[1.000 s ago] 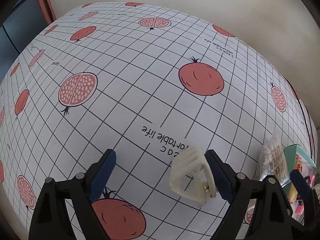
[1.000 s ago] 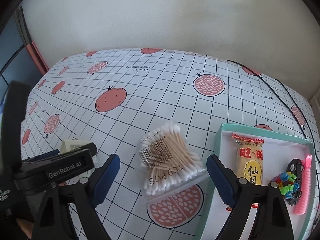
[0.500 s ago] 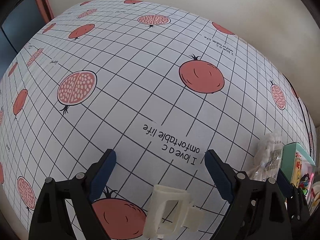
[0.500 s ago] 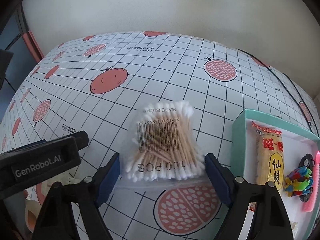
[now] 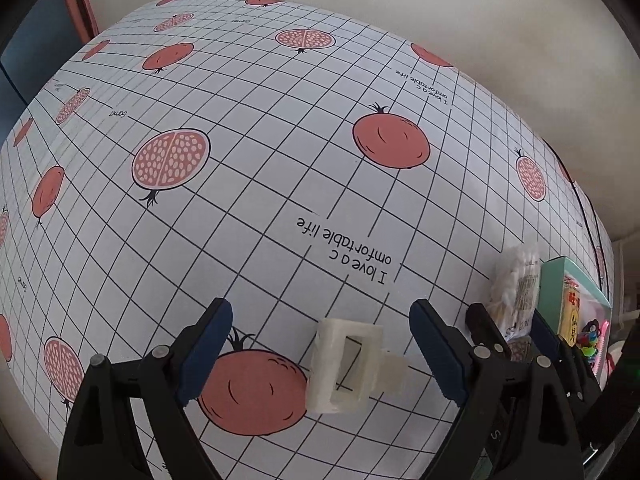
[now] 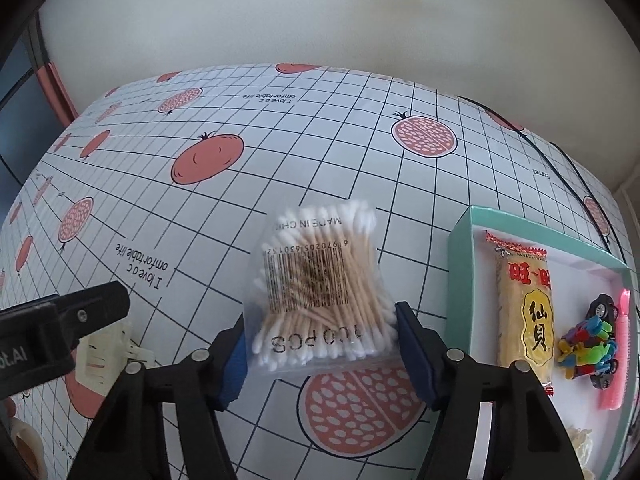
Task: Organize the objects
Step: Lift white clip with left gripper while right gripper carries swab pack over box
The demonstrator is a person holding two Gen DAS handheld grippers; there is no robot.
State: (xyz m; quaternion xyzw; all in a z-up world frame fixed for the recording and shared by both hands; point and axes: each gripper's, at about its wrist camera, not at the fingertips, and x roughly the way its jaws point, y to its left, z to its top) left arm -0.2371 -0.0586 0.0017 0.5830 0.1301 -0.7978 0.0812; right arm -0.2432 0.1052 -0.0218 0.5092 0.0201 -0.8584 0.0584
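At the bottom of the left wrist view, the left claw (image 5: 320,354) stands wide open and holds nothing; a white plastic clip (image 5: 346,366) lies on the tabletop (image 5: 260,208) between its blue pads, touching neither, partly over a printed pomegranate. Lower right in that view, the right claw's black arms block part of what is behind them.

Low in the right wrist view, the right claw (image 6: 320,354) has its pads against both sides of a clear bag of cotton swabs (image 6: 320,288), which lies just ahead over another printed pomegranate; whether it is gripping or only touching I cannot tell. Just right of the bag sits a teal box (image 6: 460,264), holding a yellow snack packet (image 6: 526,308), a black toy car (image 6: 602,310), a cluster of coloured plastic pieces (image 6: 586,346) and a pink comb (image 6: 618,352). Lower left, the left claw's black body covers part of the clip. Farther back, the grid-patterned cloth runs to a pale wall (image 6: 320,20).
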